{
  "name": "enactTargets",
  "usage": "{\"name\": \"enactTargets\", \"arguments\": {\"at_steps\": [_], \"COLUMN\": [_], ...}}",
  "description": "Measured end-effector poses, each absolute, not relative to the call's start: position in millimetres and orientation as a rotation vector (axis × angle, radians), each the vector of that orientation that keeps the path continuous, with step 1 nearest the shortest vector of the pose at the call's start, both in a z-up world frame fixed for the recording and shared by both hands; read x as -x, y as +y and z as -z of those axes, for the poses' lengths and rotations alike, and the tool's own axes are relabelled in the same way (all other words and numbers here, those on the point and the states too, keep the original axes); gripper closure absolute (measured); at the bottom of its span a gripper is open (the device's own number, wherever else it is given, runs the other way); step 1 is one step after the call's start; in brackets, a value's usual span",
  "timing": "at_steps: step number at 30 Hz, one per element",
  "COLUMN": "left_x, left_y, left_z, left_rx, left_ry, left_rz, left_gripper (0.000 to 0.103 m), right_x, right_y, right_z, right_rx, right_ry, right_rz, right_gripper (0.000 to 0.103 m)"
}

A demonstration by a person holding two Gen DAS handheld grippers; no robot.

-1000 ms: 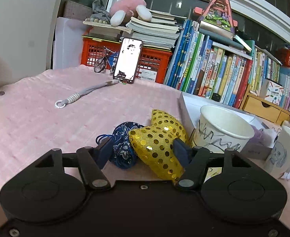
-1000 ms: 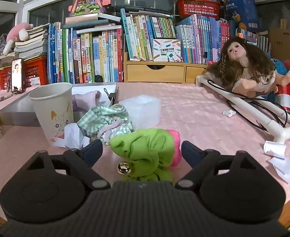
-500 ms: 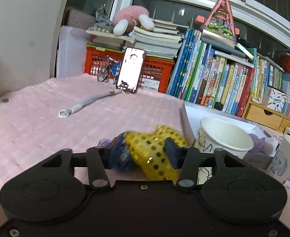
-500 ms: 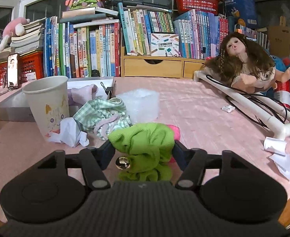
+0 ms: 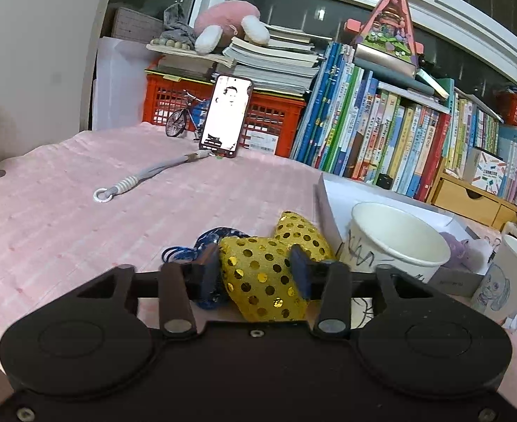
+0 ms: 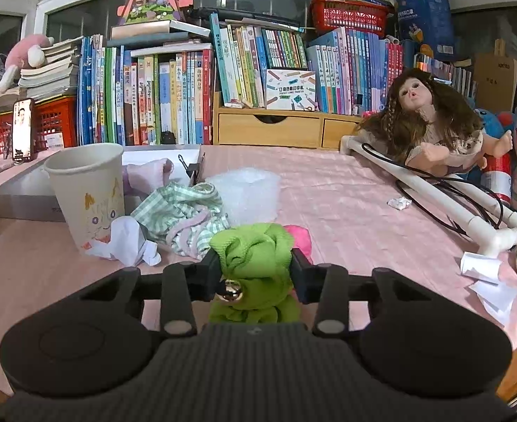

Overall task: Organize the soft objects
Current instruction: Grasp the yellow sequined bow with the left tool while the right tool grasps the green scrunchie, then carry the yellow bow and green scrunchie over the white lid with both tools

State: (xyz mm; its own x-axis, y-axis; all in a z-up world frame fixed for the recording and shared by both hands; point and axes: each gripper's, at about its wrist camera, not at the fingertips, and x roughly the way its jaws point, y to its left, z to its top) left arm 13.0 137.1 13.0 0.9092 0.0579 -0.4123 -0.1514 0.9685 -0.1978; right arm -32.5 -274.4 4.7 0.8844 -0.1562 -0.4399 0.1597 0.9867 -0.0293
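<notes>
Left gripper (image 5: pixel 254 270): pinched the gold sequined pouch (image 5: pixel 269 274), just left of the paper cup (image 5: pixel 395 242).
Right gripper (image 6: pixel 254 272): clamped the green cloth (image 6: pixel 254 256); its brass bell (image 6: pixel 231 290) possibly attached.

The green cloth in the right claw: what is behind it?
Behind the green cloth, a pink soft item shows at its right edge; the rest of it is covered, so its shape cannot be told.

The left gripper (image 5: pixel 254 267) sits low in the middle of its frame, its two fingers closed in tight against a yellow spotted cloth (image 5: pixel 265 274). The right gripper (image 6: pixel 256 272) sits likewise at lower centre, fingers pressed against both sides of a green cloth (image 6: pixel 254 256).
</notes>
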Motion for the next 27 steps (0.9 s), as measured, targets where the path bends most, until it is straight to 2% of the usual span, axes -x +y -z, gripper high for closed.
{"name": "enactTargets", "arguments": {"at_steps": [3, 6, 27], "left_x": [-10.9, -7.8, -6.6], "left_y": [132.1, 129.2, 133.0], "left_z": [-15.1, -18.6, -66.4], "left_rx": [0.199, 0.186, 0.178], "left_ry": [0.400, 0.385, 0.296], "left_rz": [-0.110, -0.103, -0.093], "left_gripper": [0.078, 0.080, 0.082], "right_x": [33.9, 35.6, 35.9], "right_y": [-272.7, -272.3, -254.9], "right_z": [-7.2, -10.6, -55.5], "right_rx": [-0.003, -0.003, -0.004], "right_ry": [0.444, 0.427, 0.313], "right_rz": [0.161, 0.156, 0.062], "right_gripper": [0.060, 0.061, 0.061]}}
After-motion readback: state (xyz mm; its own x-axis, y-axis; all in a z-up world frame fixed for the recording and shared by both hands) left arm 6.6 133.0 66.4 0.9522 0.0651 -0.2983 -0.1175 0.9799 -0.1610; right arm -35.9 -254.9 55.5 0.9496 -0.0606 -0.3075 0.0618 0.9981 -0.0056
